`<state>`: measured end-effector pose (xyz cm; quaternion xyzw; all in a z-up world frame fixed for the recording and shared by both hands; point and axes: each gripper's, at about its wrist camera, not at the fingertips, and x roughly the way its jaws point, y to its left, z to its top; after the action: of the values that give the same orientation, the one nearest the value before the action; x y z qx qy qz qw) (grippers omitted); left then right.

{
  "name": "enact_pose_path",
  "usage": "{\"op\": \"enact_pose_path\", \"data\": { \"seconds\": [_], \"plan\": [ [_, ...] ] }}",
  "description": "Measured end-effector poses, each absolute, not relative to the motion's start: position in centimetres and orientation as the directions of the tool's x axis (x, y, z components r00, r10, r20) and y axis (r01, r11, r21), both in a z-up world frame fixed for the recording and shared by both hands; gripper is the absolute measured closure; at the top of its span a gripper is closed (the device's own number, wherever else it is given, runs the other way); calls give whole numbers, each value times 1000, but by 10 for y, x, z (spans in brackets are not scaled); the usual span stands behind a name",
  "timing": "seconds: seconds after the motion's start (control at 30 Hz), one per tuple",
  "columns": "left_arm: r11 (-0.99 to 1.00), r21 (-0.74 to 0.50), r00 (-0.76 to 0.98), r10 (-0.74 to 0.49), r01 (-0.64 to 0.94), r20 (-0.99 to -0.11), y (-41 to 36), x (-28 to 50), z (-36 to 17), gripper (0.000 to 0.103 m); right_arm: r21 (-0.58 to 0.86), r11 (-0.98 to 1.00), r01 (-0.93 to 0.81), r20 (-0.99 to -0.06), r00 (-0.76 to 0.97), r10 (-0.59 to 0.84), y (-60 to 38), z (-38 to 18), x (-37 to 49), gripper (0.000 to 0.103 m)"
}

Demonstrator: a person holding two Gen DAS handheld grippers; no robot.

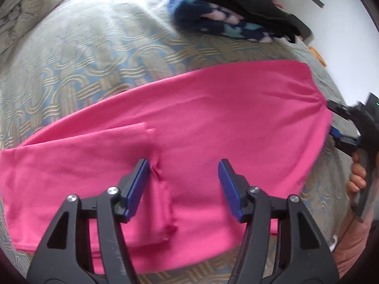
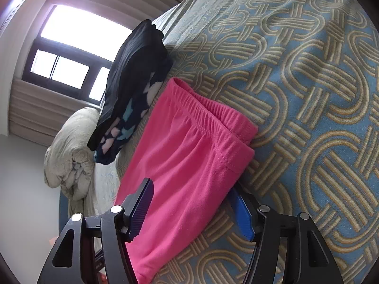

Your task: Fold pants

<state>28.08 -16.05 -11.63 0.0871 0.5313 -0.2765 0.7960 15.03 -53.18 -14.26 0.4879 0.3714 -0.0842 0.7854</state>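
Bright pink pants point(image 1: 213, 118) lie spread flat across the patterned bedspread point(image 1: 83, 59). One folded layer and a seam show near the lower middle. My left gripper point(image 1: 184, 172) hovers over that seam, open, with nothing between its blue pads. In the right wrist view the elastic waistband point(image 2: 208, 113) points away. My right gripper point(image 2: 190, 187) stands open, with the pants' point(image 2: 184, 165) near part passing between its fingers. One finger point(image 2: 241, 210) lies partly under the fabric edge. In the left wrist view the right gripper point(image 1: 334, 118) sits at the gathered waist corner, held by a hand point(image 1: 357, 177).
A pile of dark and patterned clothes point(image 1: 227, 16) point(image 2: 132, 82) lies on the bed beyond the pants. A beige crumpled blanket point(image 2: 68, 153) sits at the bed's far end below a bright window point(image 2: 71, 47). The bedspread point(image 2: 308, 94) stretches widely to the right.
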Motion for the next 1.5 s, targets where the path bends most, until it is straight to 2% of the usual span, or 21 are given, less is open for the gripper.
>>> {"op": "enact_pose_path", "data": {
  "seconds": [0.07, 0.17, 0.2, 0.23, 0.27, 0.3, 0.43, 0.6, 0.73, 0.97, 1.1, 1.17, 1.23, 1.27, 1.3, 1.37, 1.43, 1.5],
  "plan": [
    [811, -186, 263, -383, 554, -886, -161, 273, -108, 42, 704, 503, 500, -666, 711, 226, -533, -143, 154, 37],
    [800, -147, 322, -392, 581, -862, -152, 253, -87, 42, 694, 501, 517, -677, 705, 210, -533, -141, 161, 38],
    [800, -136, 333, -389, 584, -859, -150, 249, -84, 42, 681, 507, 528, -687, 700, 194, -532, -140, 161, 49],
    [803, -114, 352, -378, 584, -856, -144, 245, -80, 41, 661, 522, 539, -702, 691, 175, -530, -137, 163, 75],
    [807, -101, 364, -370, 582, -855, -140, 243, -78, 41, 632, 549, 546, -719, 678, 154, -529, -134, 165, 87],
    [811, -81, 379, -356, 579, -854, -134, 240, -77, 41, 616, 569, 545, -725, 676, 136, -526, -130, 166, 93],
    [844, -49, 409, -308, 535, -859, -103, 243, -82, 40, 564, 651, 508, -712, 699, 72, -510, -101, 169, 94],
    [893, -184, 389, -354, 410, -850, -57, 257, -92, 40, 498, 746, 443, -692, 721, 33, -482, -67, 182, 95],
    [902, -203, 398, -358, 382, -844, -42, 258, -97, 40, 446, 802, 398, -689, 725, 24, -457, -50, 195, 97],
    [901, -234, 383, -375, 366, -844, -33, 257, -106, 40, 378, 900, 216, -672, 733, 106, -388, -30, 214, 99],
    [897, -223, 391, -375, 381, -841, -32, 253, -105, 40, 330, 934, 139, -714, 683, 151, -357, -37, 217, 98],
    [894, -217, 391, -376, 393, -840, -32, 251, -104, 40, 354, 913, 201, -728, 672, 135, -375, -45, 212, 92],
    [892, -208, 392, -372, 401, -841, -33, 249, -104, 40, 450, 817, 360, -733, 672, 108, -425, -62, 195, 71],
    [892, -206, 393, -371, 401, -841, -33, 249, -104, 40, 485, 773, 410, -733, 673, 103, -442, -69, 188, 66],
    [891, -207, 394, -374, 405, -840, -35, 248, -104, 40, 532, 688, 494, -737, 670, 89, -471, -81, 173, 63],
    [887, -210, 392, -380, 411, -838, -39, 247, -105, 37, 555, 608, 568, -750, 657, 71, -503, -97, 153, 62],
    [884, -213, 389, -385, 416, -837, -46, 245, -106, 32, 574, 558, 599, -755, 652, 77, -523, -113, 140, 58],
    [883, -211, 387, -384, 420, -838, -53, 244, -106, 32, 634, 502, 588, -735, 659, 157, -530, -131, 137, 53]
  ]
}}
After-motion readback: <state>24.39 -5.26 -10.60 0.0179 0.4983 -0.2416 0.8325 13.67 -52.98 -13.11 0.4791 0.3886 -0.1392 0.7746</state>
